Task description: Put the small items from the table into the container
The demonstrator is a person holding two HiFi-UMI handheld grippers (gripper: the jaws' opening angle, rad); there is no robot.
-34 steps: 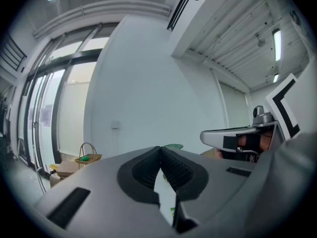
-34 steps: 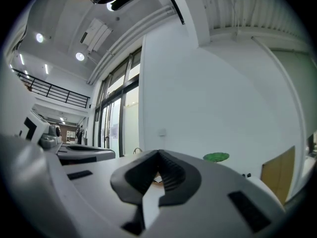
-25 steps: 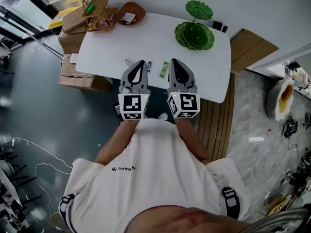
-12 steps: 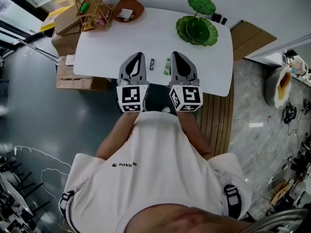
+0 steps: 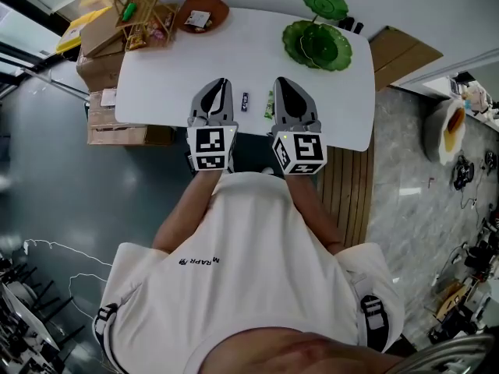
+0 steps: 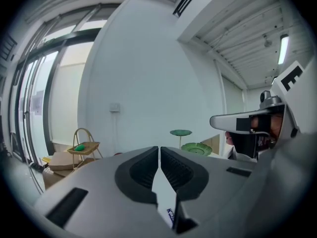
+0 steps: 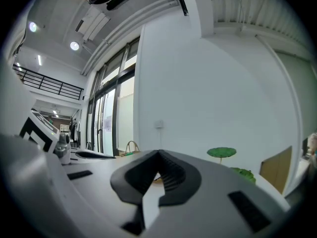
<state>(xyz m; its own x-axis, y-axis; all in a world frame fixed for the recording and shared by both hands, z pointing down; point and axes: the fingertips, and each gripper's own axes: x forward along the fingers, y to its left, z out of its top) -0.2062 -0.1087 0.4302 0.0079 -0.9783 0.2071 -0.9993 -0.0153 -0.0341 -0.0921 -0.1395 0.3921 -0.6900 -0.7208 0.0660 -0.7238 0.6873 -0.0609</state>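
Observation:
On the white table [image 5: 171, 68], near its front edge, lie a small dark item [image 5: 245, 101] and a green packet [image 5: 268, 106], both between my two grippers. My left gripper [image 5: 221, 82] hovers over the table just left of the dark item, jaws shut and empty. My right gripper [image 5: 279, 81] is right of the green packet, its jaws also shut on nothing. In the left gripper view the shut jaws of the left gripper [image 6: 159, 148] frame the dark item [image 6: 170, 214] low down. The right gripper [image 7: 158, 153] points level across the table.
A brown bowl [image 5: 203, 12] holding a white item and a wicker basket [image 5: 140, 10] with a green thing stand at the far left. A green two-tier plate stand [image 5: 316, 45] is at the far right. Cardboard boxes [image 5: 97, 37] sit beside the table's left end.
Both grippers have moved a little farther out over the table, side by side. Their tips now reach past the dark item and the green packet. The jaws stayed shut.

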